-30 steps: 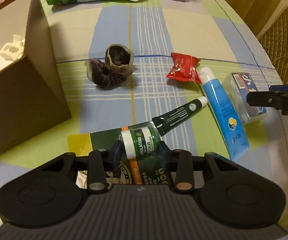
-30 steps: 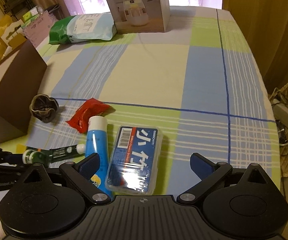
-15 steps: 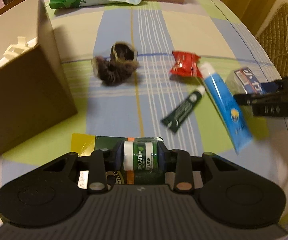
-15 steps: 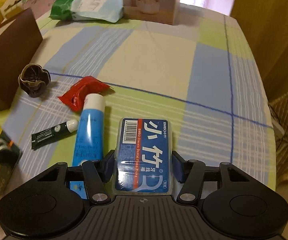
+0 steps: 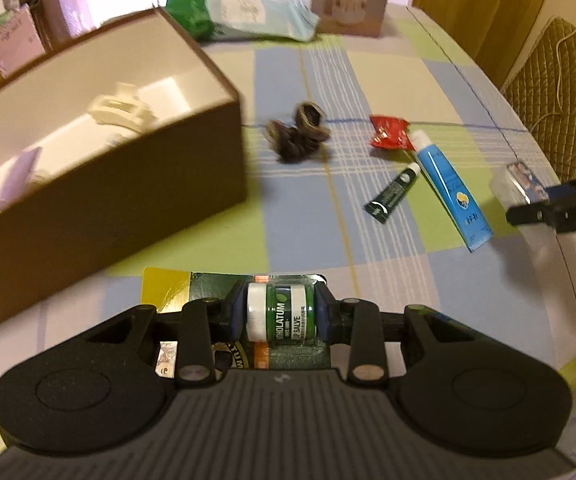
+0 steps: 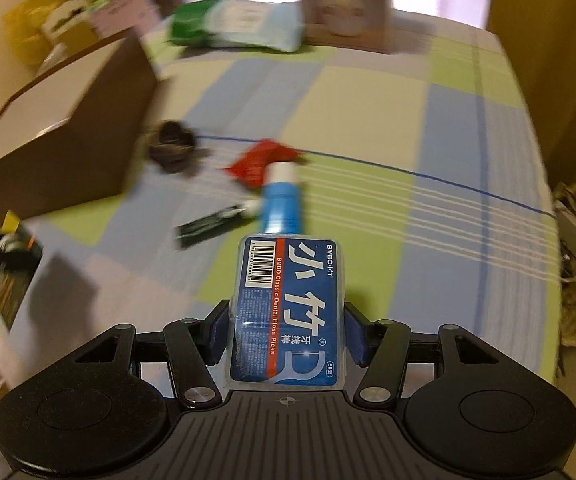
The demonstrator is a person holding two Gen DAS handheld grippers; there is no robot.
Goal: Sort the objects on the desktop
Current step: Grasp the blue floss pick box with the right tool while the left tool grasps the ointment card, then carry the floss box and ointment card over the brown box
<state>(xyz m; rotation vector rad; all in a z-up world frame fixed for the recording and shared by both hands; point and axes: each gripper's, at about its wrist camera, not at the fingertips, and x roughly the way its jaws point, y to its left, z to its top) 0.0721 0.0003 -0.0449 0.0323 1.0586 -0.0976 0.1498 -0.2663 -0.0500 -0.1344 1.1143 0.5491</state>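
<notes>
Clear hard plastic, that is what my right gripper (image 6: pixel 286 338) has between its blue pads: the floss pick box (image 6: pixel 288 312), taken across its narrow sides near the lower end, jaws about half closed on it and the box lifted off the checked tablecloth (image 6: pixel 367 128). I judge it light and stiff but slick, and with most of its length sticking out ahead of the pads it could pivot or slide if I swing it fast; a hold nearer its middle would be steadier. My left gripper (image 5: pixel 282 314) is nearly closed on the lip salve jar (image 5: pixel 278 316) in its blister card (image 5: pixel 168 290); the round bubble is rigid, the card behind it thin and floppy, so the bubble is the right place to pinch. The brown open box (image 5: pixel 136 184) sits just left of it. Left on the cloth are the blue tube (image 5: pixel 447 184), small dark tube (image 5: pixel 391 194), red packet (image 5: pixel 389 138) and dark scrunchie (image 5: pixel 297 134).
</notes>
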